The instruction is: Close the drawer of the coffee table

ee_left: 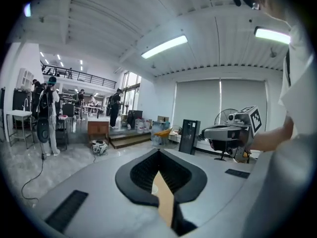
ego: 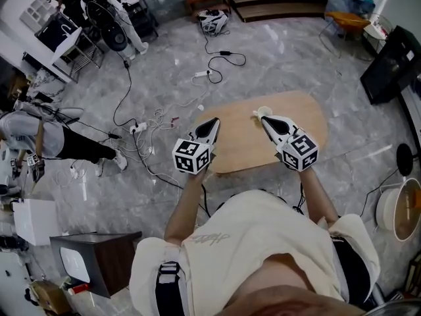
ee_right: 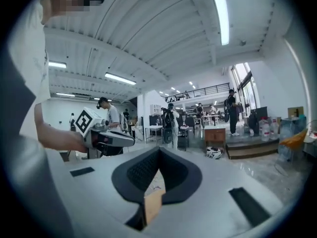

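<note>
Drawer first: from where I stand it can't be seen at all. The oval wooden top of the bench hides whatever sits beneath it, so I can't tell whether it is open or pushed in, or which side it faces. The person stands at the near edge with both tools held out over the top, level and pointing away from the body. The left gripper has its fingers pressed together on nothing, and each tool's own view shows only a sliver of wood below the tips. The right gripper is the same, clenched and empty, well apart from the other. That suits the job, I'd say, since a drawer wants a push rather than a grasp, and closed fingers make a firm blunt nose for it. Neither tool touches the wood as far as I can judge, so the push looks not yet begun — the arms would have to drop below the top first. Cables trail over the floor to the left, clear of the bench.
</note>
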